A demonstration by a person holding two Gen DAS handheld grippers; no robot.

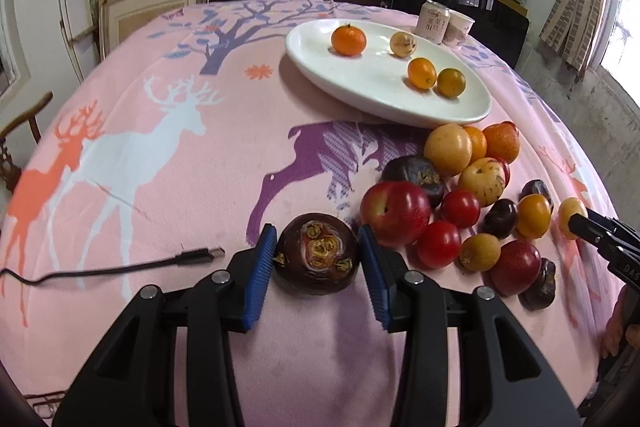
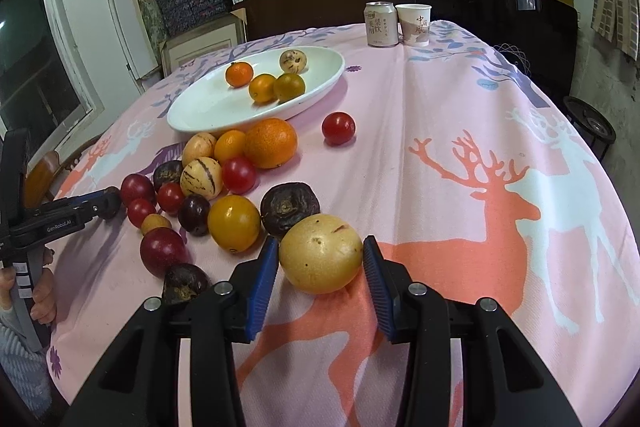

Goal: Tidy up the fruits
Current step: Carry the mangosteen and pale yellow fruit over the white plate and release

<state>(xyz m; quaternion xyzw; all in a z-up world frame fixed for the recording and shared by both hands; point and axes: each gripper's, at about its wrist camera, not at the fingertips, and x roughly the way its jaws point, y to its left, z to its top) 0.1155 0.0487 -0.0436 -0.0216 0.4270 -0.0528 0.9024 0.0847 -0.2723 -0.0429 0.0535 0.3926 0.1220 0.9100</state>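
Now both jaws are closed on fruit at the table: the left gripper (image 1: 318, 255) holds a mangosteen (image 1: 317, 254), the right gripper (image 2: 320, 259) a yellow passion fruit (image 2: 321, 253); lift straight, carry gently to the white plate (image 1: 320, 67), do not squeeze more

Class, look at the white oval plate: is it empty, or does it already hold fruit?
Not empty. The white plate holds four fruits: a mandarin, a speckled pale fruit and two small orange ones, with bare space left.
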